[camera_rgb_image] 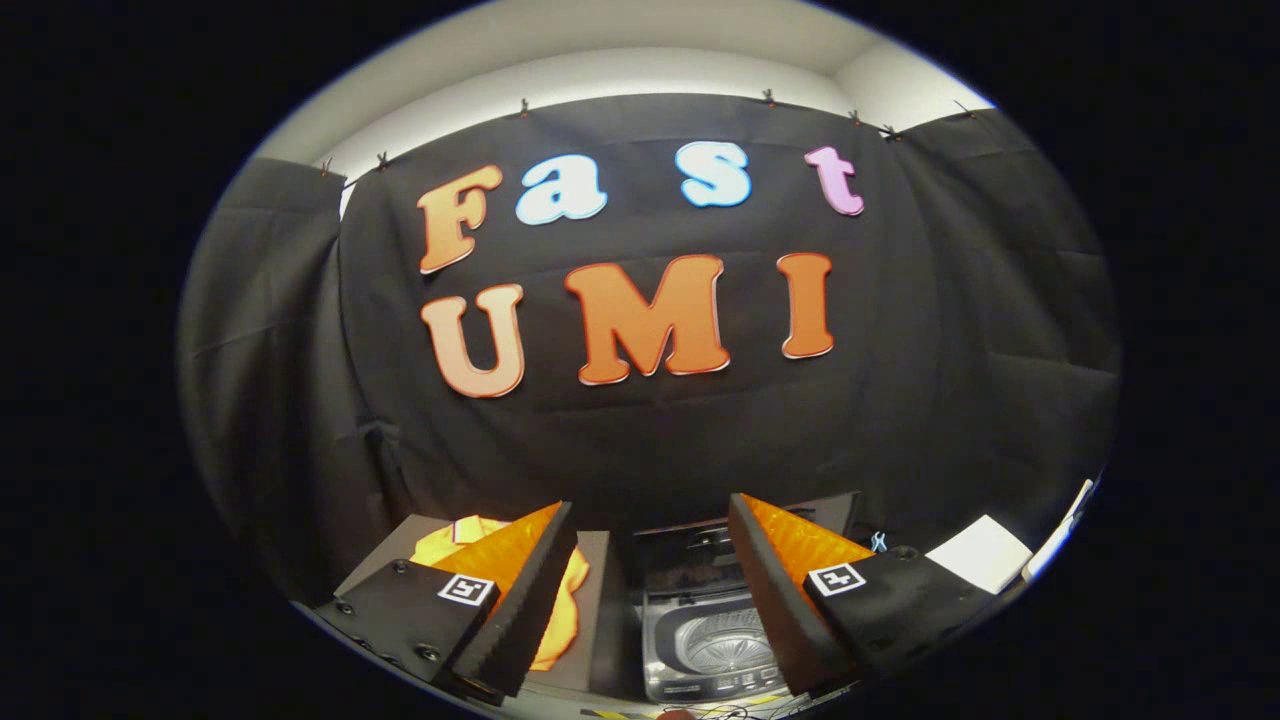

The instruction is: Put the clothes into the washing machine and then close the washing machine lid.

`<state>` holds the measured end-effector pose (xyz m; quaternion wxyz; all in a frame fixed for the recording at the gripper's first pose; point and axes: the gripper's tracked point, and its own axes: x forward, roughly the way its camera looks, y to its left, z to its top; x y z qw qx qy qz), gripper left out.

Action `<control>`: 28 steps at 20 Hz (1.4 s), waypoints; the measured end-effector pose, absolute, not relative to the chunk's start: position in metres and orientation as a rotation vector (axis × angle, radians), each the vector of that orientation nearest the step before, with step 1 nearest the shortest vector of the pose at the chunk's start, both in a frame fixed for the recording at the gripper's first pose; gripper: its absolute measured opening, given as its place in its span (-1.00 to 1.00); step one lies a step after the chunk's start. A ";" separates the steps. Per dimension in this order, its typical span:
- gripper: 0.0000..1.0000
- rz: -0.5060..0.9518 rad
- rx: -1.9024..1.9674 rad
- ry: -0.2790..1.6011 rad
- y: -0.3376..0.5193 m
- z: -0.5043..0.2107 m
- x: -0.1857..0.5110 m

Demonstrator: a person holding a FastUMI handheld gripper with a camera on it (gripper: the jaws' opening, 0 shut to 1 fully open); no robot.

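My gripper (650, 515) is held high and open, with nothing between its two fingers. Below and between the fingers stands a small grey washing machine (705, 640) with its lid (700, 545) raised at the back, so its ribbed drum shows. A yellow and orange piece of clothing (455, 545) lies on a grey surface (385, 550) to the left of the machine, partly hidden behind my left finger (520, 600).
The black cloth wall stands close behind the machine and the clothing. A white flat object (980, 550) lies to the right beyond my right finger (790, 590). Some cables (720, 712) lie just in front of the machine.
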<state>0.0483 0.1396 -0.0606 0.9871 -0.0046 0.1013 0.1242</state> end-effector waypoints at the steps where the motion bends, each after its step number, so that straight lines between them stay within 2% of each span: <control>1: 0.97 0.258 -0.019 0.221 0.163 -0.070 0.049; 6: 0.98 0.300 -0.054 0.359 0.273 -0.129 0.047; 10: 0.97 0.283 -0.108 0.515 0.324 -0.192 0.052; 14: 0.97 0.236 -0.151 0.645 0.344 -0.241 0.064; 21: 0.98 0.186 -0.176 0.776 0.357 -0.282 0.075; 28: 0.94 0.218 -0.193 0.783 0.360 -0.300 0.082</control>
